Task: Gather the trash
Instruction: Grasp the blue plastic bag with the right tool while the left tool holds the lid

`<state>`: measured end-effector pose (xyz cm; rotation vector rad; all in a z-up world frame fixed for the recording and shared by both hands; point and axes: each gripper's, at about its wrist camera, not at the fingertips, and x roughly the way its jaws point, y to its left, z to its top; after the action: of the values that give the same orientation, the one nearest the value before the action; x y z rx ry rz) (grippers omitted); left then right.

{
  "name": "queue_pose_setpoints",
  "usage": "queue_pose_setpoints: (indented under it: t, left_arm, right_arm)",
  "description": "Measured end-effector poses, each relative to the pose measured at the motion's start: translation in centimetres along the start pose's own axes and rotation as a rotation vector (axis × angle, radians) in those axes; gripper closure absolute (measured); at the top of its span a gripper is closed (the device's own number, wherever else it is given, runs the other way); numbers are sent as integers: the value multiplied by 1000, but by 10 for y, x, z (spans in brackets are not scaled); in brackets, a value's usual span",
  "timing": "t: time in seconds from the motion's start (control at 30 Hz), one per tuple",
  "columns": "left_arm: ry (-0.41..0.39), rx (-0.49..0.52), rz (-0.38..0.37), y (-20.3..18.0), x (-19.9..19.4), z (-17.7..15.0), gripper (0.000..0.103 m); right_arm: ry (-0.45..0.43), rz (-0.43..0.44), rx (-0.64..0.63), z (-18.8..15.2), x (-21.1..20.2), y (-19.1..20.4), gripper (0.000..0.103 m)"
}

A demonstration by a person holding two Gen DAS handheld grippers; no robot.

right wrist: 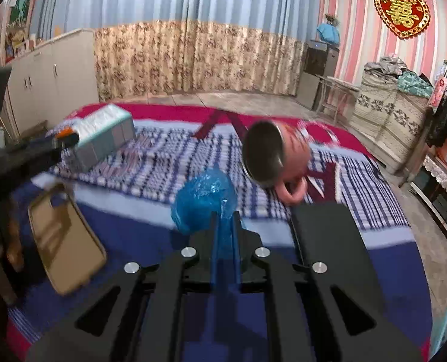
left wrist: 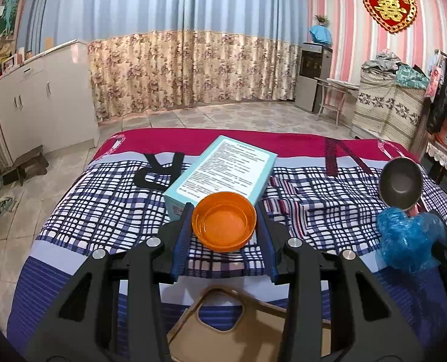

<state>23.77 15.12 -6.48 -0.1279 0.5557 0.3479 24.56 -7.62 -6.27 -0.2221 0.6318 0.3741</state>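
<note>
Trash items are being gathered from a bed covered by a plaid blanket (left wrist: 103, 211). Reading left to right in the left wrist view: a brown paper bag (left wrist: 223, 331) is lying below the gripper at the near edge of the bed, its handle cut-out facing up; the left gripper (left wrist: 225, 226) is grasping an orange plastic lid (left wrist: 224, 224), hollow side up, with a blue pad pressing on each side of its rim; a pale teal box (left wrist: 223, 170) is lying just behind the lid, its long axis running away from the camera; a pink mug (left wrist: 400, 185) is lying tipped on its side at the right.

In the right wrist view the right gripper (right wrist: 225, 229) is clenching a crumpled blue plastic wrapper (right wrist: 204, 199), a thin fold pinched between fully closed jaws while the bulk is bulging ahead and to the left. The view is blurring with motion.

Judgement: the coming move is turning on the bag, which is lying to the left of the right gripper and directly beneath the left one; the left hand is therefore nearer for dropping.
</note>
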Motion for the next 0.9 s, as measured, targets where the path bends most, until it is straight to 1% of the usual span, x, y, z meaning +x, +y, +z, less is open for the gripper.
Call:
queue_pose_setpoints:
  t: [0.07,0.2,0.3,0.4,0.47,0.5,0.53,0.57,0.6,0.63,0.67,0.73,0.83,0.9]
  left_arm:
    - [-2,3,-14,-1,0,0,64]
    - [2,-5,-42,-1,0,0,64]
    - [-1,15,-43,-6,-1,-1,64]
    - [2,31,-46,-9,-5,1,64]
    - [18,26,-62,-12,-10,3,64]
    - [26,26,-73,-12,-14,4,64]
    - [30,31,-79,-14,-17,4,64]
    - [29,47,-78,-15,-23,3,64]
    - [25,61,-73,-16,-28,2,64]
    - [25,66,-71,-15,-31,0,64]
    - [34,62,-71,-13,-34,-3,64]
    - [54,39,-75,-6,-36,-9,64]
    - [42,26,-49,1,-39,-21,64]
    - [42,7,-45,7,-35,-26,64]
  right_arm:
    - [15,4,24,-9,-4,-6,94]
    - [14,10,55,-26,-24,-15,94]
    - [9,8,83,-38,-44,-23,94]
    - [11,26,103,-40,-50,-32,94]
    - [14,32,114,-34,-48,-35,93]
    - [20,37,114,-31,-44,-35,90]
    - [31,40,115,-26,-37,-33,73]
    - [30,35,115,-23,-32,-30,41]
    - [13,24,112,-19,-29,-27,28]
    - [-8,18,106,-16,-27,-24,21]
    - [-12,18,92,-11,-20,-19,21]
    - [12,24,84,-3,-4,-11,21]
    - [30,32,97,8,19,-1,21]
    - [54,31,91,11,34,4,21]
